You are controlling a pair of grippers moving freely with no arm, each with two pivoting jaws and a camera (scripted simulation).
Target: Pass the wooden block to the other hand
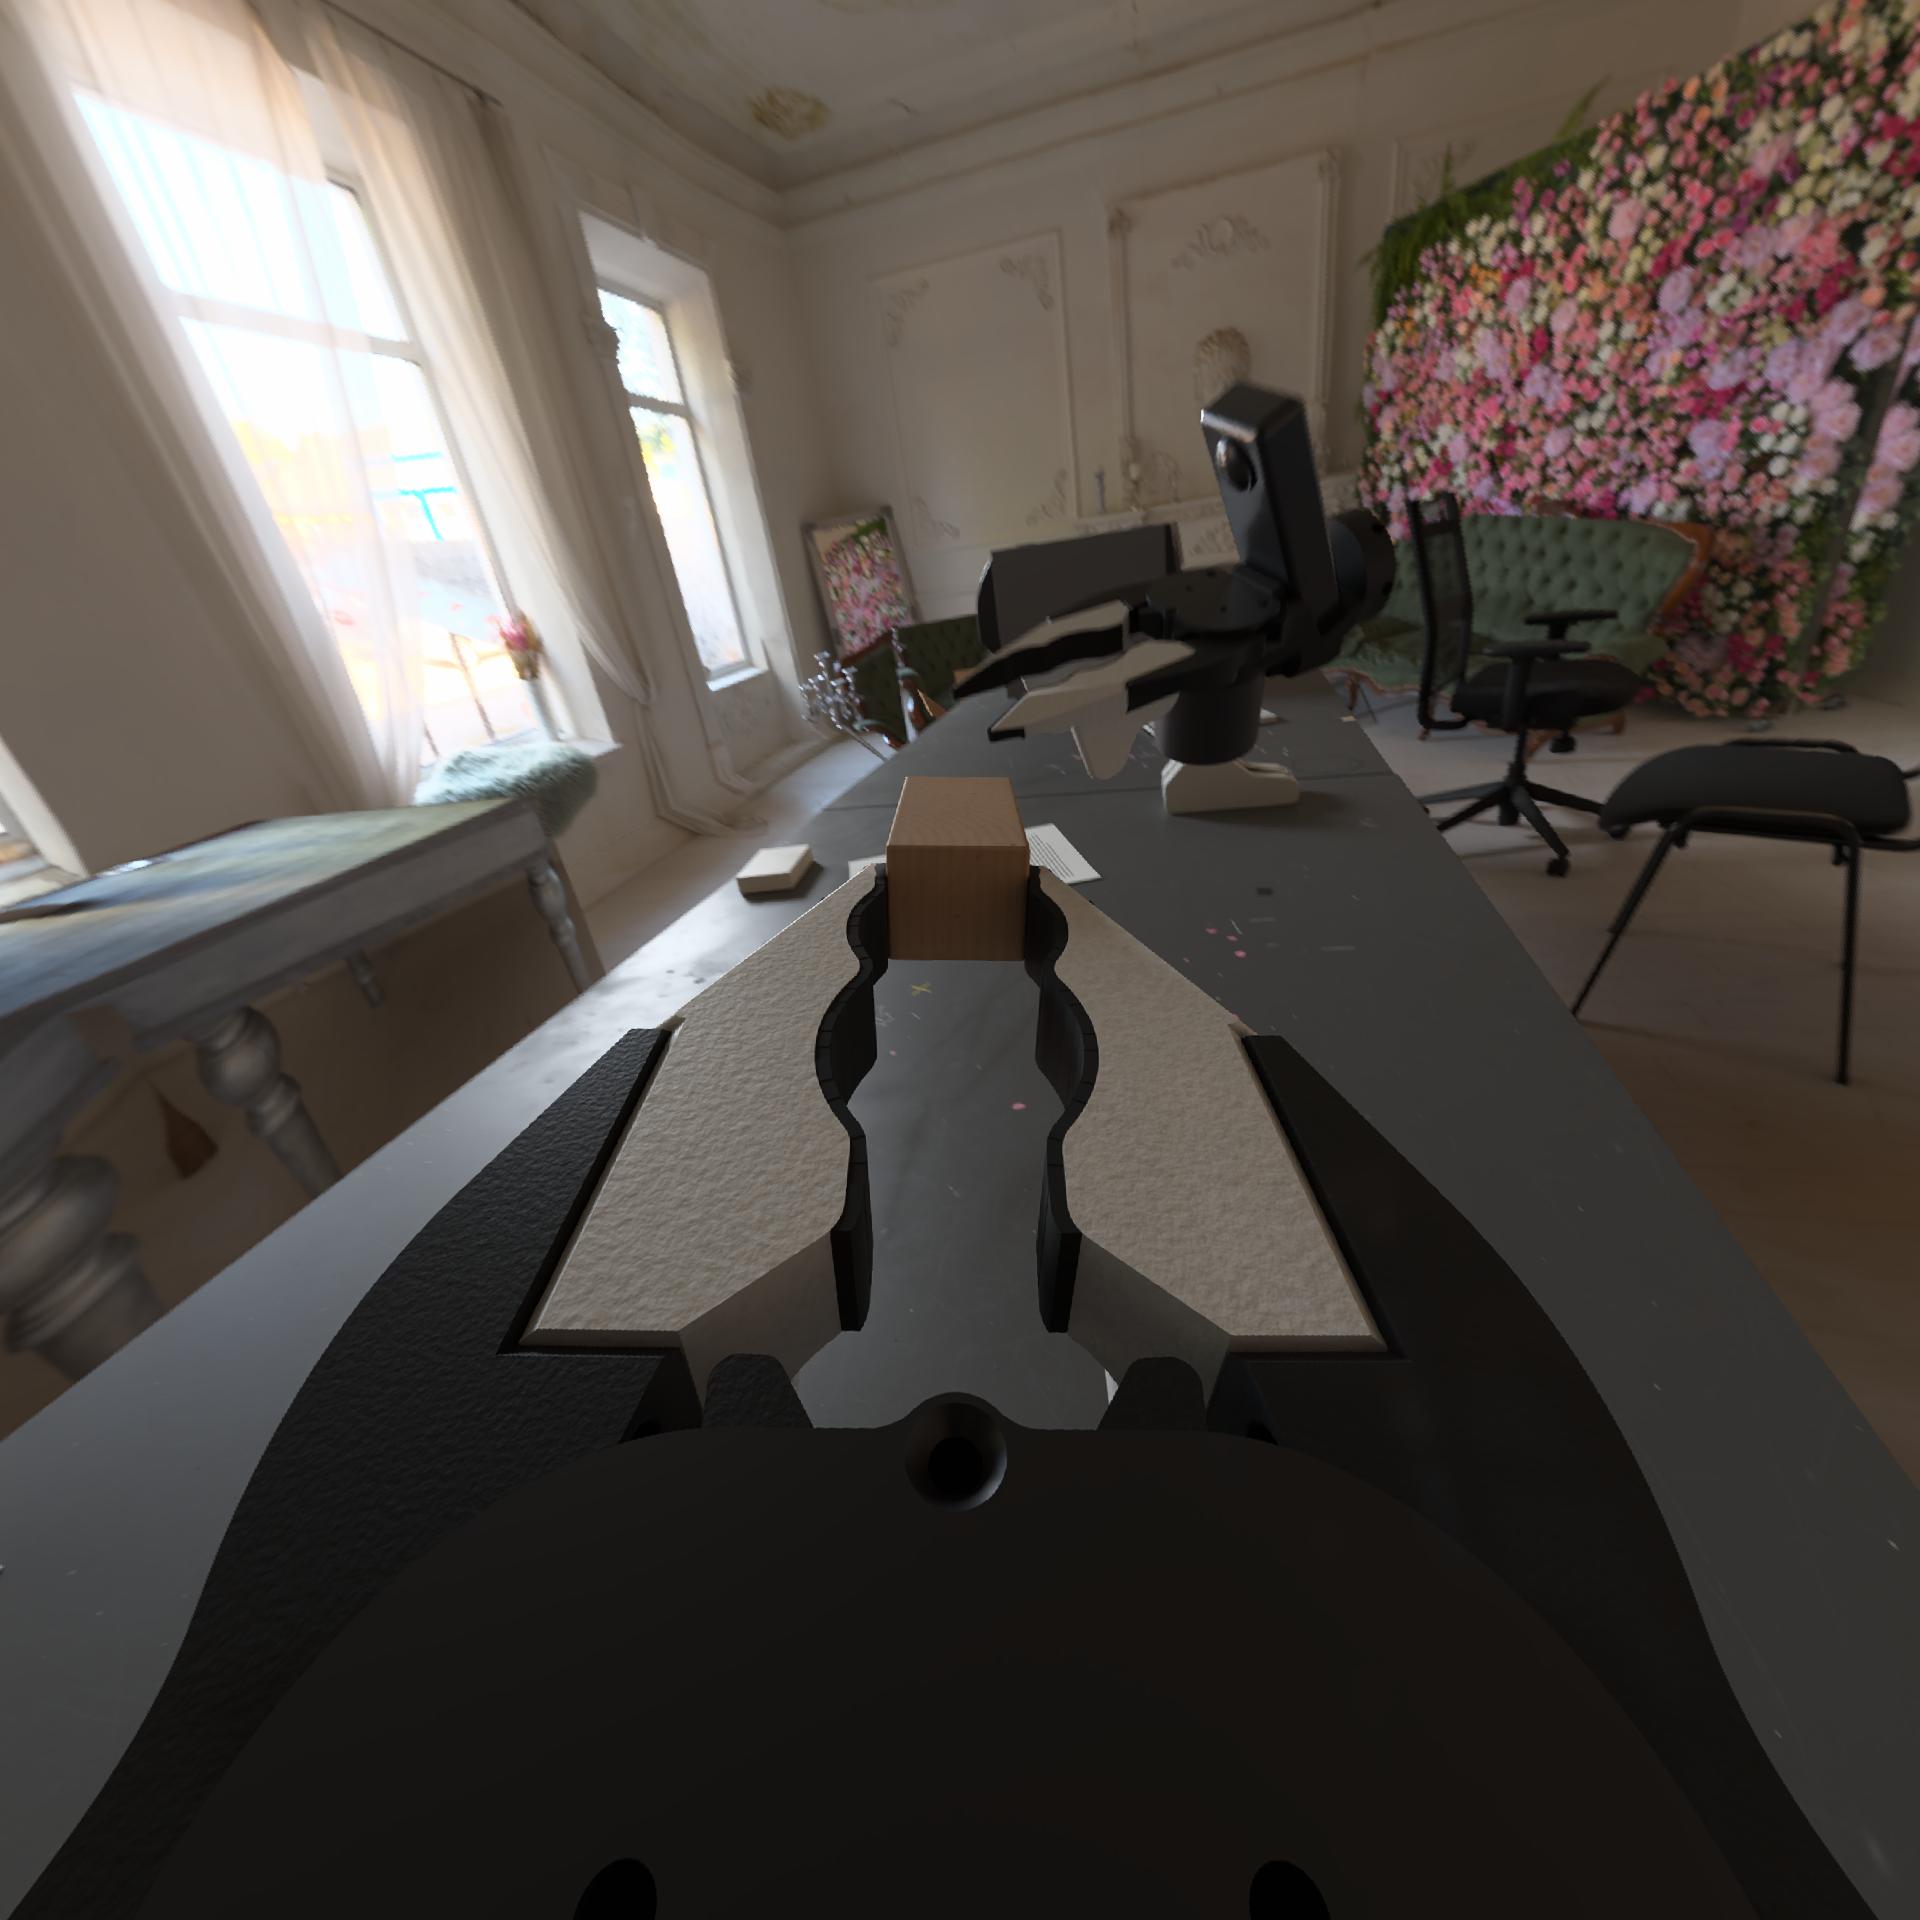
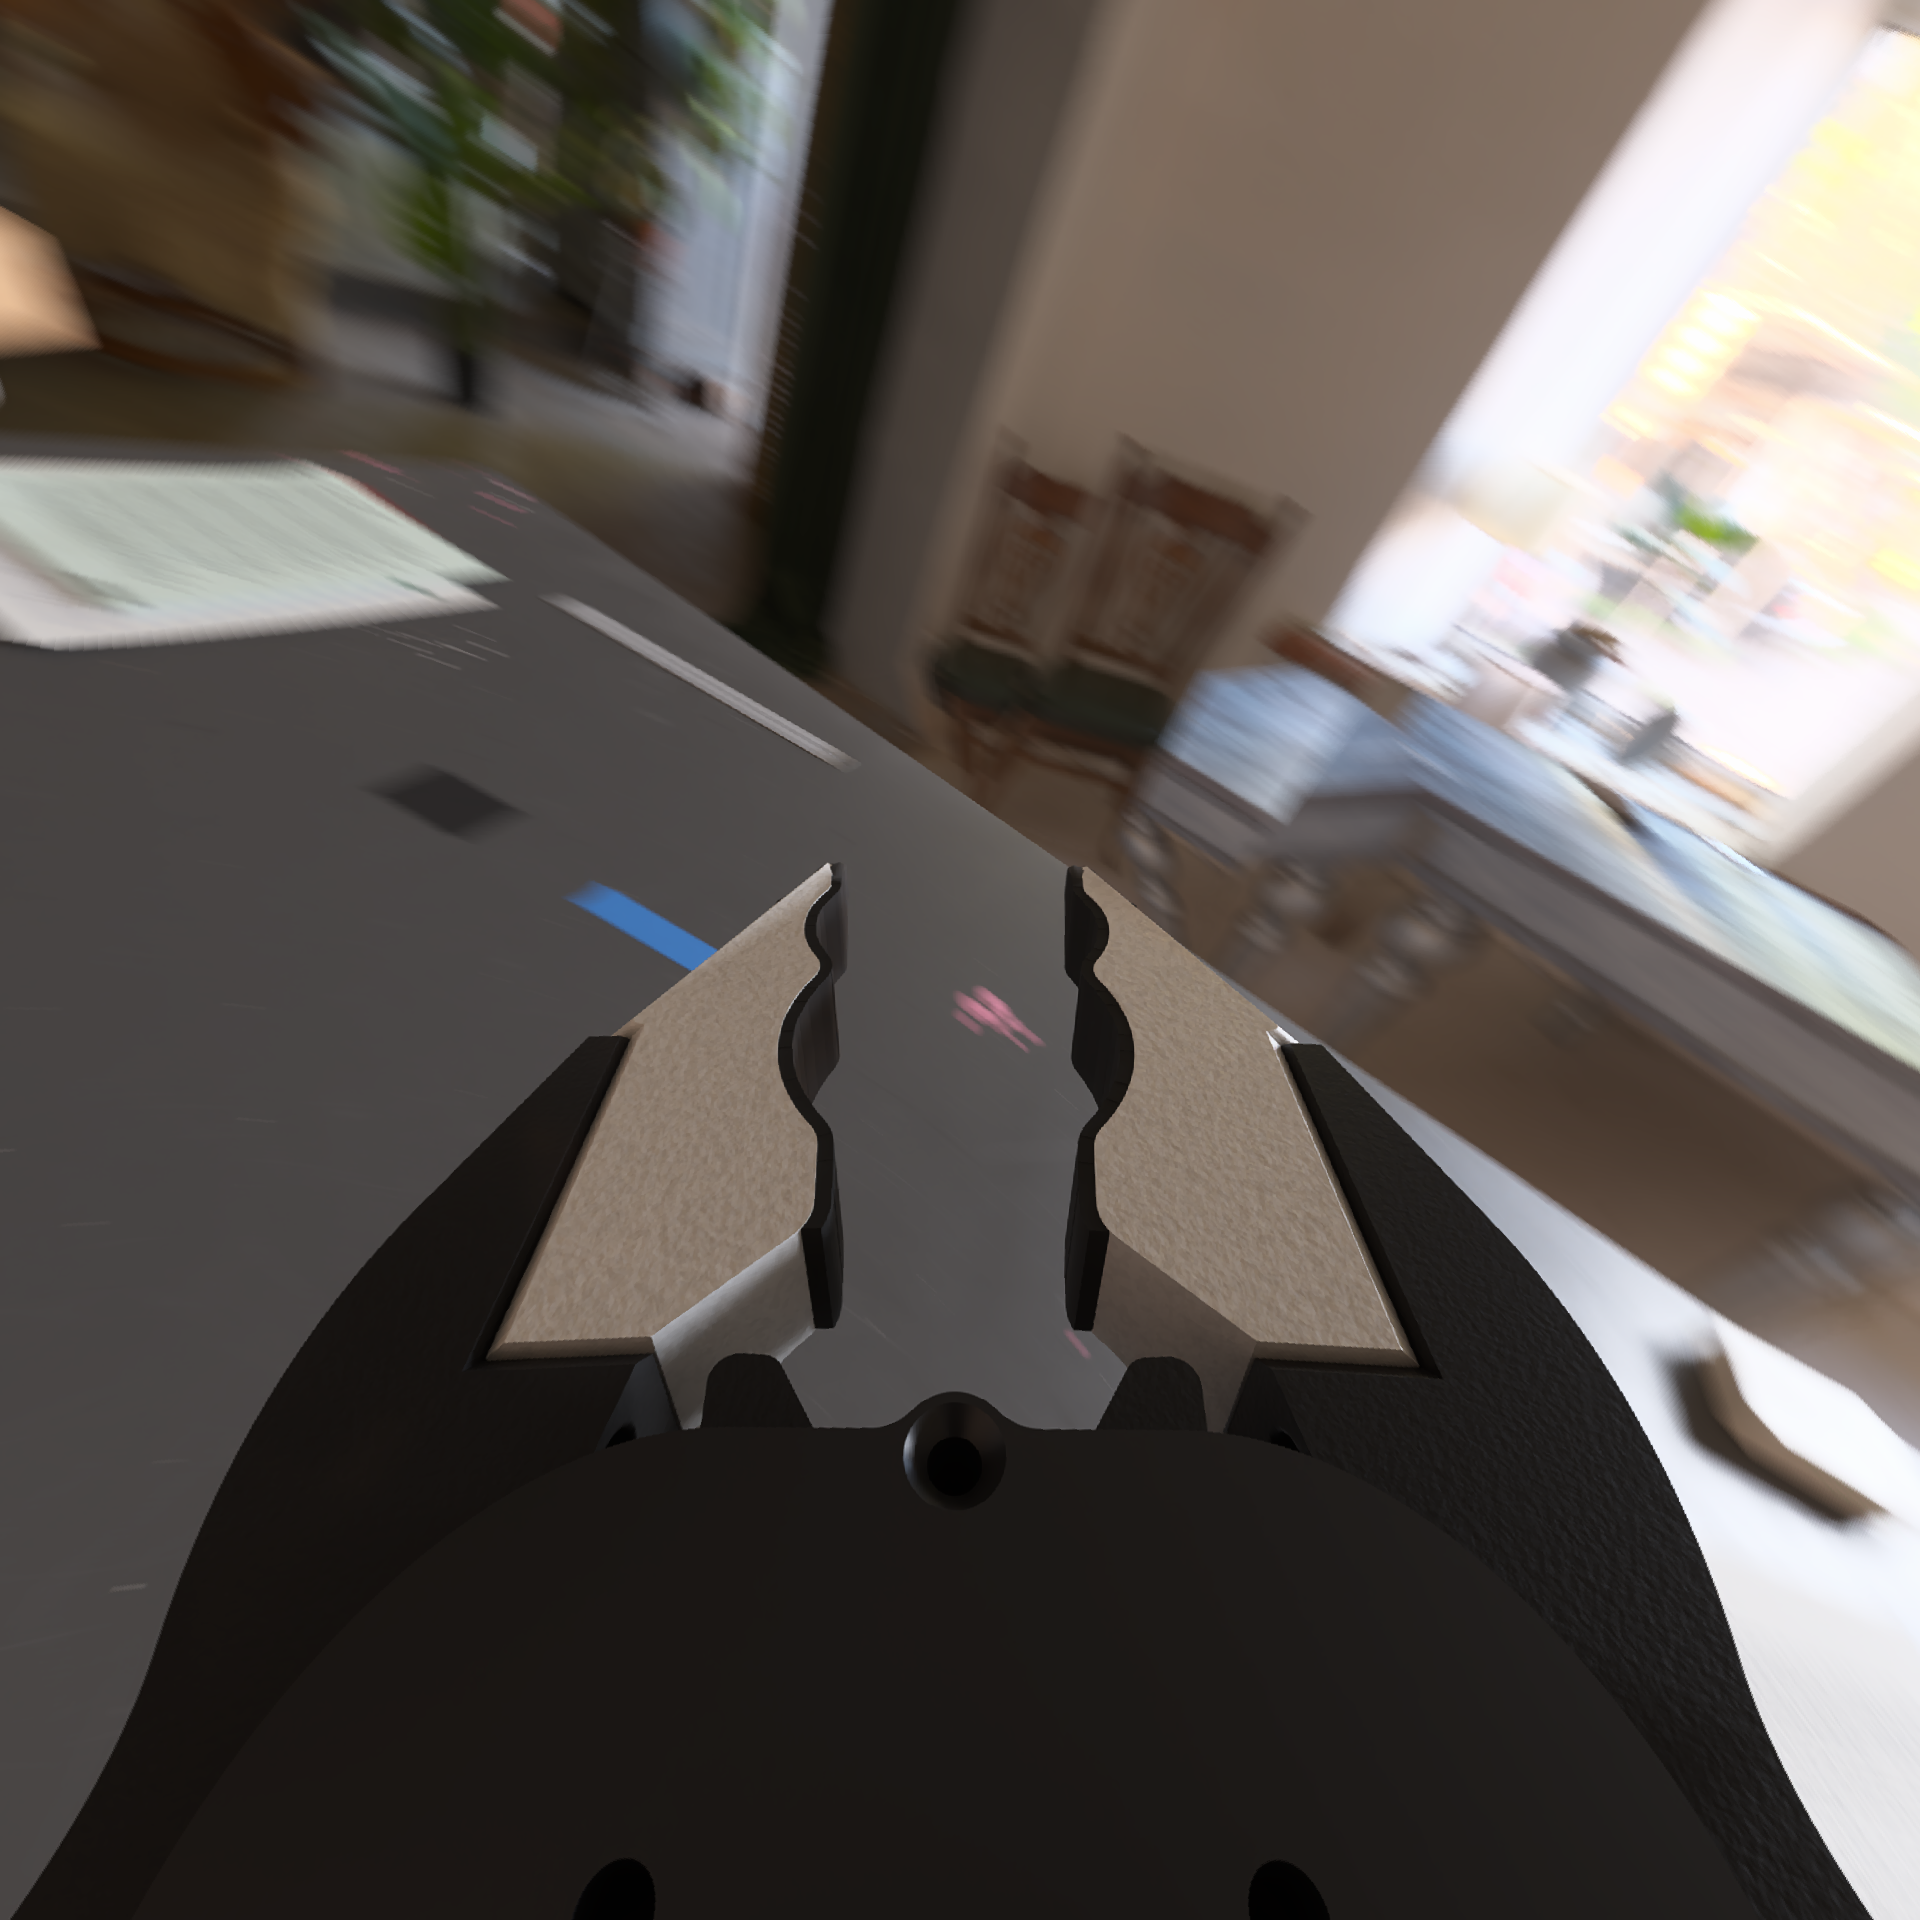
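Observation:
In the left wrist view my left gripper [image 1: 958, 894] is shut on the wooden block [image 1: 958, 878], a light brown cuboid held between the fingertips above the dark grey table [image 1: 1299, 1039]. The right gripper [image 1: 987, 707] shows farther off in that view, above the table beyond the block and a little to the right, its jaws apart and pointing left. In the right wrist view my right gripper [image 2: 951, 883] is open and empty over the same table [image 2: 260, 987]. The block does not show in that view, which is blurred.
On the table lie a small white pad [image 1: 777, 871], a paper sheet [image 1: 1060, 852] behind the block, a white sheet [image 2: 208, 561] and a blue strip [image 2: 639, 925]. A grey side table [image 1: 260, 914] stands left; black chairs [image 1: 1756, 810] stand right.

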